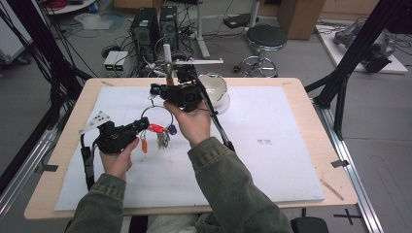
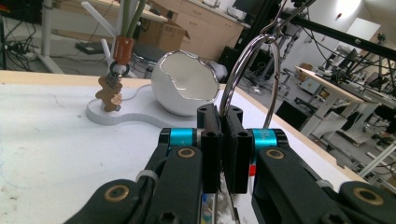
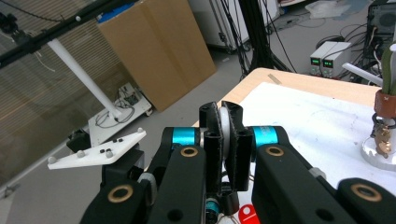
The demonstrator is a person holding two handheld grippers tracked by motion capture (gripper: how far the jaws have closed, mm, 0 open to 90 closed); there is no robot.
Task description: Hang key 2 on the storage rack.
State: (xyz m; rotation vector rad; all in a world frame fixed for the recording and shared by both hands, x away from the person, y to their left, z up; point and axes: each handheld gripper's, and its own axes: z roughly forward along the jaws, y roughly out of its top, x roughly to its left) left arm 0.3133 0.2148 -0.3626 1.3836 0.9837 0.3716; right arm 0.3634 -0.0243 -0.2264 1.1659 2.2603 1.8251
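In the left gripper view, my left gripper [image 2: 224, 112] is shut on a big metal key ring [image 2: 247, 60] that arcs up from its jaws. In the high view the ring [image 1: 158, 112] hangs above the white mat with red [image 1: 156, 128], orange [image 1: 144, 145] and blue [image 1: 171, 129] tags. The left gripper [image 1: 145, 124] grips its lower left side. My right gripper [image 1: 154, 90] sits above the ring and points left. In its own view the right gripper [image 3: 224, 109] is shut on a white round piece [image 3: 225, 133]. A red tag [image 3: 245, 214] shows below the jaws.
A white eggshell-shaped bowl [image 1: 214, 90] stands on a white base [image 2: 126, 114] at the back of the mat [image 1: 272, 145]. A post there carries a brown figure charm [image 2: 109, 93]. Behind the table are computer towers [image 1: 148, 26] and a stool [image 1: 266, 39].
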